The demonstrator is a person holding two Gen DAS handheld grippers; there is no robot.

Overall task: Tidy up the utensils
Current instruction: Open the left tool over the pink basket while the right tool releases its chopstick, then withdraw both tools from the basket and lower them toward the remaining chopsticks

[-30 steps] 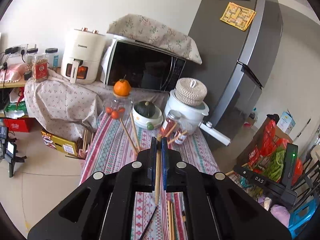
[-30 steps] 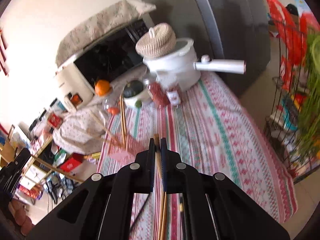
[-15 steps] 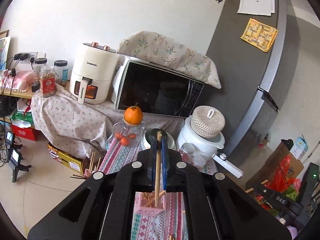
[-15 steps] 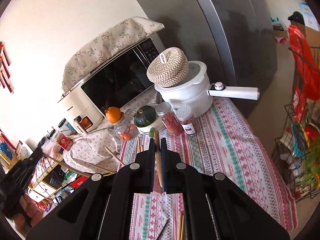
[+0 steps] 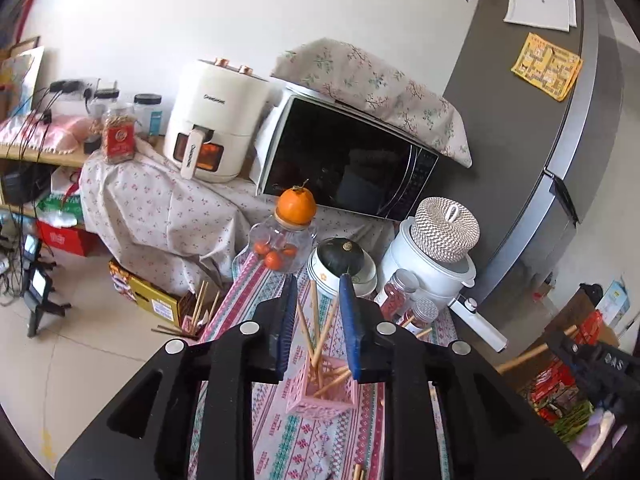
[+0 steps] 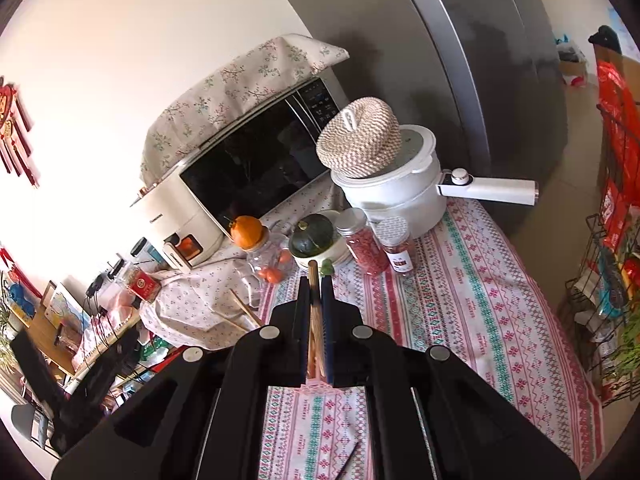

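A pink square holder (image 5: 320, 394) stands on the striped tablecloth (image 5: 312, 440) with several wooden chopsticks (image 5: 316, 320) leaning in it. My left gripper (image 5: 317, 280) hovers over it. Its jaws are opening, and the chopsticks rise between the blue pads (image 5: 348, 320) without being pressed. My right gripper (image 6: 315, 276) is shut on a wooden chopstick (image 6: 314, 292) that points forward and sticks out past the fingertips. A sliver of the pink holder (image 6: 316, 385) shows below the right jaws. More chopstick ends (image 6: 244, 312) poke out at the left.
Behind the holder stand a glass jar (image 5: 282, 246) topped by an orange, a bowl with a green squash (image 5: 342, 264), two spice jars (image 6: 376, 246) and a white pot (image 6: 400, 192) with a long handle. Microwave (image 5: 348, 164), air fryer (image 5: 214, 120) and fridge (image 5: 520, 128) lie beyond.
My left gripper moved forward over the pink holder and its jaws parted, leaving its chopstick standing in the holder. My right gripper rose, still gripping its chopstick.
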